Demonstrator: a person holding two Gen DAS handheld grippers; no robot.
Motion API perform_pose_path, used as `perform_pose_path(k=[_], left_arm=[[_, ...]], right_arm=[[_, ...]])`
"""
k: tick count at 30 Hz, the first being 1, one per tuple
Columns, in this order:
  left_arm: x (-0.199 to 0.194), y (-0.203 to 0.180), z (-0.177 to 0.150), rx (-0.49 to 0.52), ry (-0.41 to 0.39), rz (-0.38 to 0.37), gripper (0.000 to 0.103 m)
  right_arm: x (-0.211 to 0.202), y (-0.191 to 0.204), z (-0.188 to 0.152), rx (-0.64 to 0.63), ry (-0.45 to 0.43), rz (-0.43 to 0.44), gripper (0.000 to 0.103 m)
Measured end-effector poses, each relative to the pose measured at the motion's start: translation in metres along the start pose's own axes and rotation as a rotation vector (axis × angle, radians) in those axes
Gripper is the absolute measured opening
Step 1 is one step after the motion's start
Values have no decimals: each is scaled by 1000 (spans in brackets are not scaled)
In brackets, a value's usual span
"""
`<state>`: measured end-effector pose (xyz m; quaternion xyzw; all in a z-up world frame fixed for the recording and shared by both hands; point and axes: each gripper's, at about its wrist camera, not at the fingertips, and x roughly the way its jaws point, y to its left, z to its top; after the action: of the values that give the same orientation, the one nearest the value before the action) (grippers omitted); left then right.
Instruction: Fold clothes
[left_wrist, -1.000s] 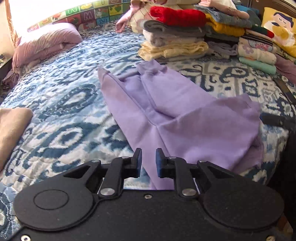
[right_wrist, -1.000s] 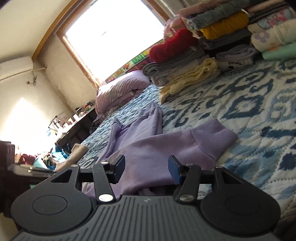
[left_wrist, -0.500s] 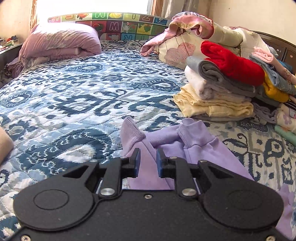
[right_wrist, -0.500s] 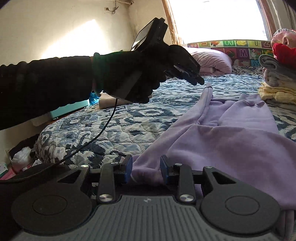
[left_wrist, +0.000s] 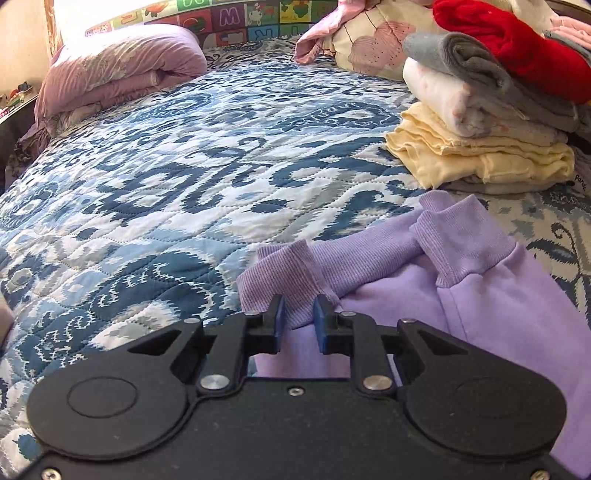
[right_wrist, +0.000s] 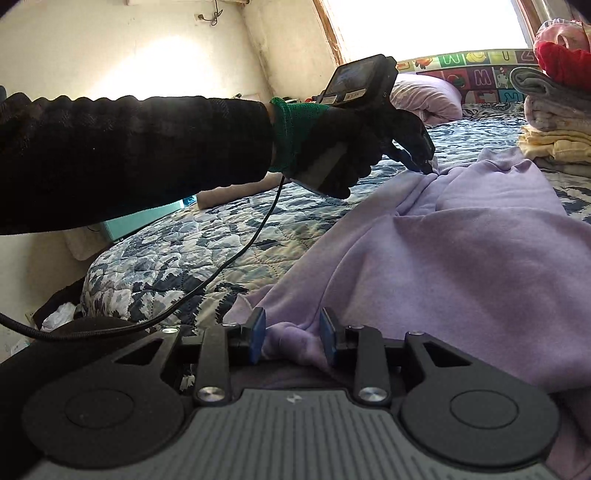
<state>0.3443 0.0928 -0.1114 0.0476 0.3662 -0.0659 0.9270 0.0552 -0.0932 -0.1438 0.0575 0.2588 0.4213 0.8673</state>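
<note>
Nearest in the right wrist view, the right gripper (right_wrist: 291, 338) has its jaws part-way apart with a bunched fold of the lilac garment (right_wrist: 461, 266) between the blue pads, which appear to press on the cloth from both sides. The garment spreads from there across the bed (right_wrist: 184, 251), running away to the right and toward the far end.

Further off on the left, a dark sleeve (right_wrist: 129, 155) and a gloved hand (right_wrist: 332, 147) with a green cuff carry the left gripper (right_wrist: 421, 157), whose tips come down at the garment's far edge; a black cable (right_wrist: 236, 254) hangs from it.

In the left wrist view, the left gripper (left_wrist: 298, 321) has its jaws narrowly apart, and the corner of a ribbed cuff (left_wrist: 284, 280) lies between the blue pads; whether they actually pinch it cannot be told. A second ribbed cuff (left_wrist: 458, 236) lies just beyond on the right.

Past the cuffs on the right stands a stack of folded clothes (left_wrist: 480, 125), yellow at the bottom, red on top. At the far left lies a mauve pillow (left_wrist: 118, 74), with an alphabet mat (left_wrist: 229, 22) behind it.
</note>
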Motion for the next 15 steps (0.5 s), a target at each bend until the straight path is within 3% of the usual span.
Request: perform_pose_path(k=[3, 6, 10, 13, 15], left_arm=[[-4, -8, 7, 33, -32, 1, 18], [17, -9, 7, 34, 10, 27, 18], [34, 3, 8, -63, 66, 45, 19], [-1, 6, 19, -112, 35, 7, 19], [-32, 3, 18, -86, 20, 7, 19]], right_arm=[[-1, 0, -1, 0, -9, 3, 34], [0, -2, -2, 5, -8, 9, 34], [4, -6, -4, 12, -2, 19, 33], [2, -5, -6, 3, -9, 20, 33], [-2, -3, -5, -4, -19, 22, 33]])
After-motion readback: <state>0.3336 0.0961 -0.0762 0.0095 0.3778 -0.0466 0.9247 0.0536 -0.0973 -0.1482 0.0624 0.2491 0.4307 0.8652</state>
